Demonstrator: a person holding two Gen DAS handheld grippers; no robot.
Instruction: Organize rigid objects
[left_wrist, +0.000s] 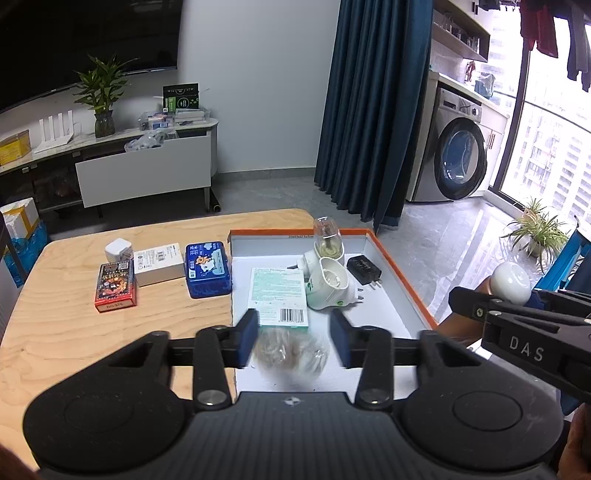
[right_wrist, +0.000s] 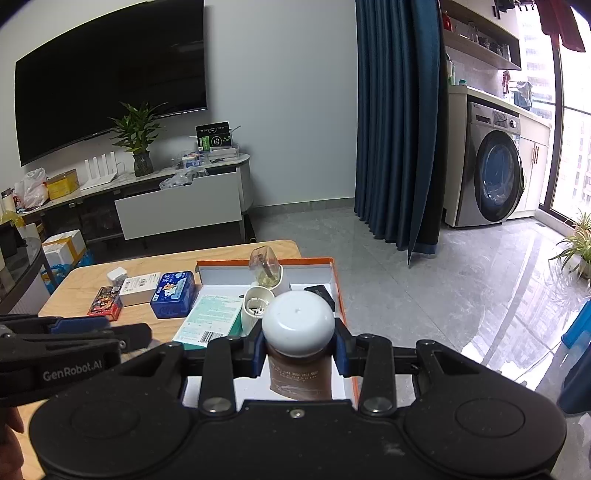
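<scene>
My right gripper (right_wrist: 299, 350) is shut on a brown bottle with a white cap (right_wrist: 298, 328), held above the near part of the orange-rimmed white box (right_wrist: 332, 264). The bottle's cap also shows in the left wrist view (left_wrist: 511, 282). My left gripper (left_wrist: 293, 339) is open over the near part of the box (left_wrist: 402, 284), with a blurred clear object (left_wrist: 291, 354) between its fingers, not gripped. In the box lie a green-white packet (left_wrist: 279, 295), two white plug-in devices (left_wrist: 328, 284), one with a clear bottle (left_wrist: 325, 234), and a black charger (left_wrist: 364, 269).
On the wooden table (left_wrist: 74, 332) left of the box stand a blue tin (left_wrist: 208, 269), a white carton (left_wrist: 159, 266), a red card box (left_wrist: 116, 284) and a small white cube (left_wrist: 118, 249). Beyond are a TV cabinet, a curtain and a washing machine.
</scene>
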